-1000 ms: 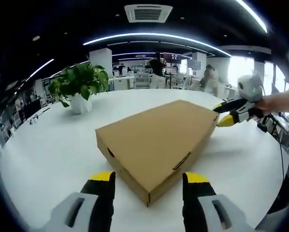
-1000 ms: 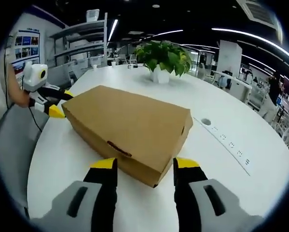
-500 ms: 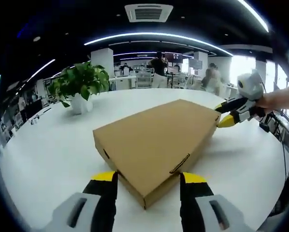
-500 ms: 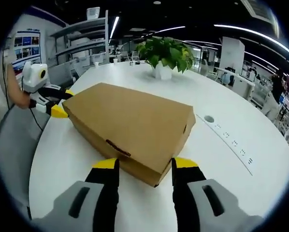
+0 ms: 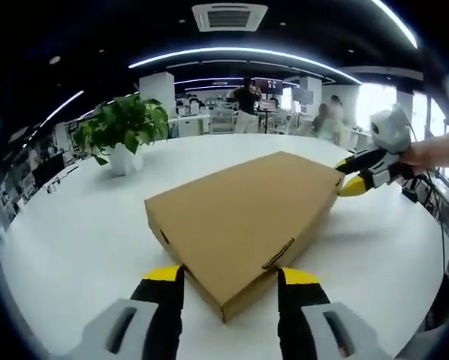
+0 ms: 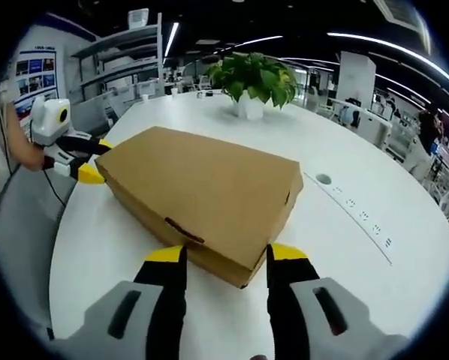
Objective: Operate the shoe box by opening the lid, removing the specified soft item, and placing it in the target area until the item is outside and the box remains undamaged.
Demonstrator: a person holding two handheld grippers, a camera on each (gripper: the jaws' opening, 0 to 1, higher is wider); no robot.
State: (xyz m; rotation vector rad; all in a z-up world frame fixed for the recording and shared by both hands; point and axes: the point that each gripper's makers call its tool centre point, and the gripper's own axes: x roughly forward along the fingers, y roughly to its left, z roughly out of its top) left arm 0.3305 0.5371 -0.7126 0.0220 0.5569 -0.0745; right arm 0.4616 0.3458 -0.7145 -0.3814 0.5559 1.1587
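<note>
The box (image 5: pixel 243 221) lies flat and shut on the white worktop (image 5: pixel 74 240), its long axis running from one hand-held gripper to the other. In the left gripper view a near corner points down at 6 o'clock, and the far end reaches toward 2 o'clock.

The left hand-held gripper (image 5: pixel 230 279) is spread wide, its yellow-tipped jaws flanking that near corner, one to each side; whether they touch the cardboard I cannot tell. It grips nothing. From the right gripper view it sits at 9 o'clock (image 6: pixel 85 161), at the box's far corner.

The right hand-held gripper (image 6: pixel 218 259) is likewise agape, straddling the opposite corner, nothing clamped. A potted plant (image 6: pixel 248 79) stands on the worktop beyond the box, at 12 o'clock.
</note>
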